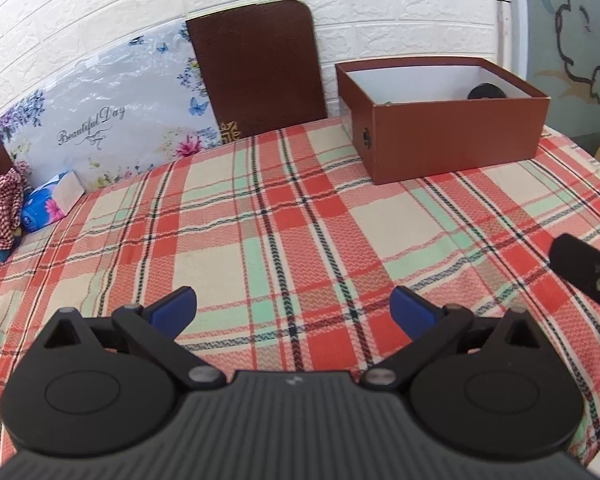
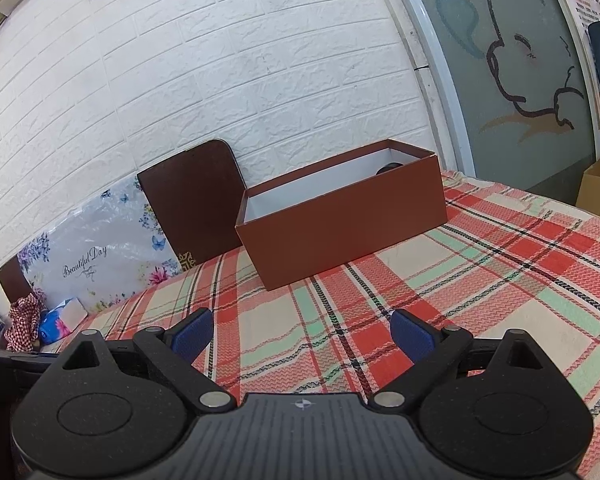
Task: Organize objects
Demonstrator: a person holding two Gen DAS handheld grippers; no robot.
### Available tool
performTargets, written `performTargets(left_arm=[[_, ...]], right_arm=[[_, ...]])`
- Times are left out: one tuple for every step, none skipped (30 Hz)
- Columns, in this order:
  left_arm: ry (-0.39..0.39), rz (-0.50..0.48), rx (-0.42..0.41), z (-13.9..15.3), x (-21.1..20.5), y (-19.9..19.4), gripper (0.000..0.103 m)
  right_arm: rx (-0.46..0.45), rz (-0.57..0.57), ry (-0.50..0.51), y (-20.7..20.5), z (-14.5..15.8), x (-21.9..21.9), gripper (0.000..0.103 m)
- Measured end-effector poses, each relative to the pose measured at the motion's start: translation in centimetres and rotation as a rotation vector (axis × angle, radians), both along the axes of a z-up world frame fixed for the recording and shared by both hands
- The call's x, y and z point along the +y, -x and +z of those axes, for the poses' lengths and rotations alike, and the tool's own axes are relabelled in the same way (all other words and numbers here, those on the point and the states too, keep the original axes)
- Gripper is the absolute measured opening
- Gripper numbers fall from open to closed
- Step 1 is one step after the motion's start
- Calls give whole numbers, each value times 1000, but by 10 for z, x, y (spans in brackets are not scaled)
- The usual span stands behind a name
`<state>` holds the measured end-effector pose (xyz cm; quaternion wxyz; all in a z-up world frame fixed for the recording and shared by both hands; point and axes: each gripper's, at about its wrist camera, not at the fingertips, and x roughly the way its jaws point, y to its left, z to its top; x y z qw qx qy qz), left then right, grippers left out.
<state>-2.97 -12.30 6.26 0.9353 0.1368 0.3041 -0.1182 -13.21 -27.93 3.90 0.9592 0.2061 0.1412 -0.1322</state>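
Both grippers spread wide and holding nothing, hovering over the plaid tablecloth (image 1: 284, 208).

Left gripper (image 1: 294, 306) is hanging with its blue pads (image 1: 176, 308) far apart above bare cloth; right gripper (image 2: 302, 330) is sitting the same way, its body edging into the left view at the right. Ahead, a lidless brown shoebox (image 1: 452, 142) is resting on the cloth near the white brick wall (image 2: 220, 72), a dark round object (image 1: 486, 91) lying inside at its far end. A tissue pack (image 1: 52, 202) is lying far left.

Matt cardboard box (image 1: 452, 140) on woven plaid cloth (image 1: 284, 220)
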Motion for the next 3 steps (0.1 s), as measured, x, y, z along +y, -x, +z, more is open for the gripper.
performTargets(left_arm=[[5, -8, -1, 0, -1, 1, 103], [12, -15, -2, 0, -1, 2, 103], [19, -20, -2, 1, -1, 2, 103]], right_arm=[[1, 1, 1, 0, 0, 0, 96], [1, 3, 2, -1, 0, -1, 96], [1, 4, 4, -1, 0, -1, 96]])
